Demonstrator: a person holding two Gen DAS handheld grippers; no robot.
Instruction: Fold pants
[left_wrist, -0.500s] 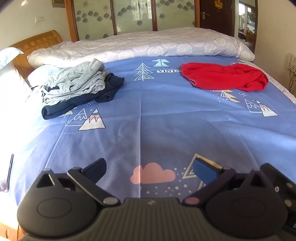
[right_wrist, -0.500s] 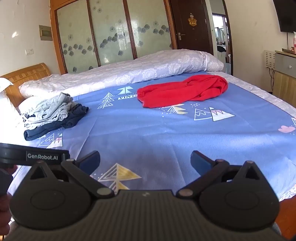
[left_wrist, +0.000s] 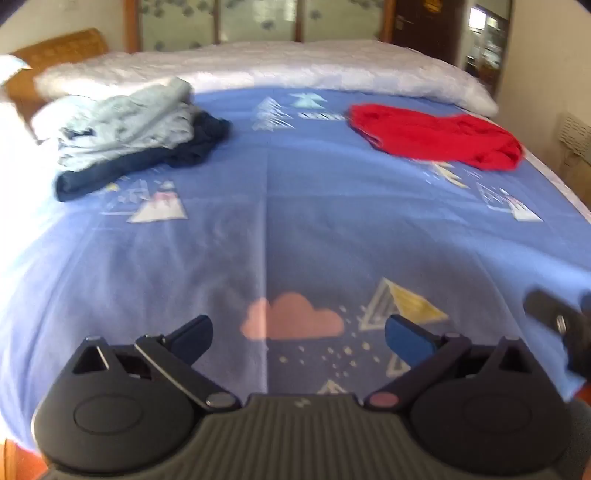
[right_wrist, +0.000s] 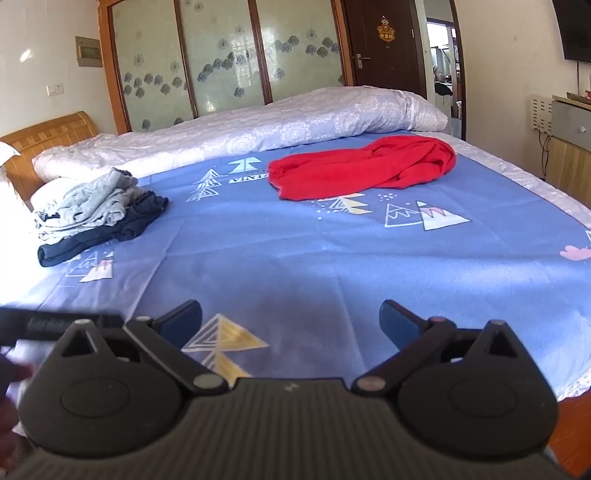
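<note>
- The red pants (right_wrist: 364, 166) lie crumpled on the far right part of the bed, on the blue printed sheet (right_wrist: 295, 251), just in front of the white quilt (right_wrist: 258, 129) rolled along the far side.
- Their long axis runs roughly left to right across the bed in the right wrist view, slightly rising toward the right; the left end lies flat and wide, the right end is bunched into folds. Which end is the waist I cannot tell.
- In the left wrist view, which is blurred, the same red pants (left_wrist: 436, 136) sit far right, their right end near the sheet's right edge.
- A second heap sits at the far left: grey clothes (right_wrist: 88, 205) piled on a dark navy garment (right_wrist: 107, 232), close to the wooden headboard (right_wrist: 48, 140) and well apart from the red pants.
- Between the two heaps and the near edge the sheet lies flat and bare, giving wide open room in the middle of the bed.
- The left gripper (left_wrist: 297, 338) hangs over the near edge of the sheet, jaws spread wide, nothing between them.
- The right gripper (right_wrist: 291, 319) likewise stands wide apart and empty, above the near part of the sheet.
- A door (right_wrist: 384, 44) and a cabinet (right_wrist: 570, 147) stand beyond the bed's right side.
</note>
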